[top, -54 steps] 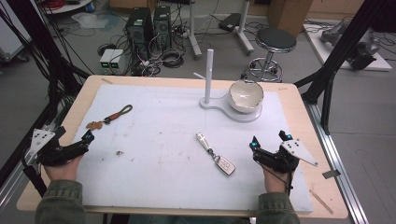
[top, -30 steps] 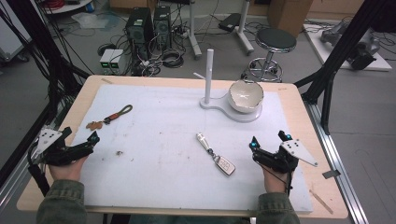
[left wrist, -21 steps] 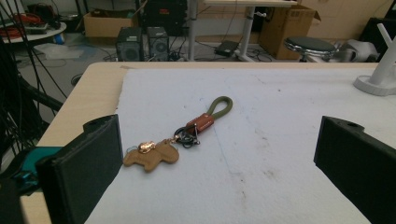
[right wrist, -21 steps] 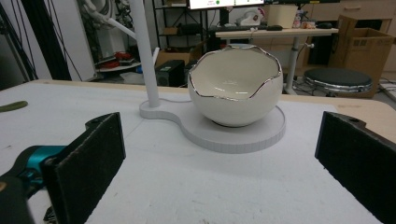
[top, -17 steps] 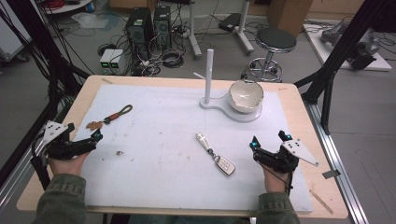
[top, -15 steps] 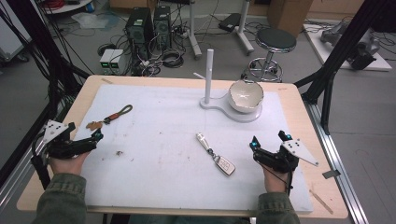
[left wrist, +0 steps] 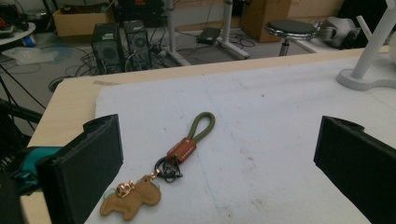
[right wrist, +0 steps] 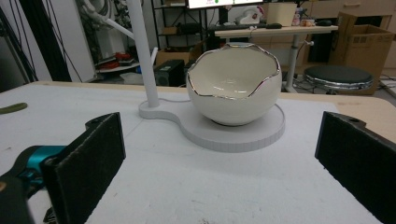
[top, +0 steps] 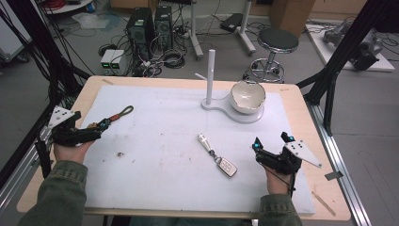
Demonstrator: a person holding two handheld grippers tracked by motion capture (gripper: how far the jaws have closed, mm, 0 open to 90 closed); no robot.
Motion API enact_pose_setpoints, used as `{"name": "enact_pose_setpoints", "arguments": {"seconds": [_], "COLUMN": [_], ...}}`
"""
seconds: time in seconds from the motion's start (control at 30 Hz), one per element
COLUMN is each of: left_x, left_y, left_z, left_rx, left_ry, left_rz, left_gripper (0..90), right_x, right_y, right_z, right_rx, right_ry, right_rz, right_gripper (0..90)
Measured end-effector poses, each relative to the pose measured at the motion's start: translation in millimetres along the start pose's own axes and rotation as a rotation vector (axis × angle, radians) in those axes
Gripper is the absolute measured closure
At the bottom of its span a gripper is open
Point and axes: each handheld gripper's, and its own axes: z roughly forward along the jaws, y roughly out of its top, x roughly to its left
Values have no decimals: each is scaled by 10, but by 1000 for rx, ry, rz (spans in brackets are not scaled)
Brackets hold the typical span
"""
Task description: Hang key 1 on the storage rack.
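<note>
A keychain (top: pixel 114 118) with an olive cord loop, a brown leather tag and a tan animal-shaped charm lies at the left of the white mat. My left gripper (top: pixel 98 132) is open just short of it. In the left gripper view the keychain (left wrist: pixel 186 148) lies ahead between the wide-apart jaws, with the charm (left wrist: pixel 133 198) close to the left jaw. My right gripper (top: pixel 270 141) rests open at the front right with nothing between its jaws. It faces the egg-shaped white bowl (right wrist: pixel 233 86) on its white stand (right wrist: pixel 243 133). A car key fob (top: pixel 227 166) with a silver cylinder lies left of the right gripper.
The white stand (top: pixel 221 104) with an upright post (top: pixel 211 75) and the bowl (top: pixel 247 95) stands at the back centre-right. A small dark speck (top: pixel 119 154) lies on the mat (top: pixel 164 141) near the left hand. A stool and computer towers stand on the floor beyond the table.
My left gripper has moved away from the front-left edge, forward and right, up to the keychain's charm end. The right gripper has stayed still.
</note>
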Motion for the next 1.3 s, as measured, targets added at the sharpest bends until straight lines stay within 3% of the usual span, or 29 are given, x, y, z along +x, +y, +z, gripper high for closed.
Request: {"name": "enact_pose_setpoints", "arguments": {"seconds": [0.23,0.73,0.9,1.07,1.3], "left_x": [21,49,86,155,247], "left_y": [130,361,395,526,587], "left_z": [95,290,373,482,574], "left_rx": [16,37,69,120,148], "left_ry": [-26,-38,-59,-87,-115], "left_rz": [5,56,46,70,63], "left_gripper": [17,17,17,17,17], "right_x": [2,8,1,4,-3], "right_y": [-2,-10,-11,-15,-14], "right_z": [6,3,-5,0,-10], "right_rx": [2,7,6,10,6], "right_ry": [-1,-1,-3,-1,-2], "right_rz": [-5,-11,-13,-18,-9], "right_gripper": [5,5,5,5,5]}}
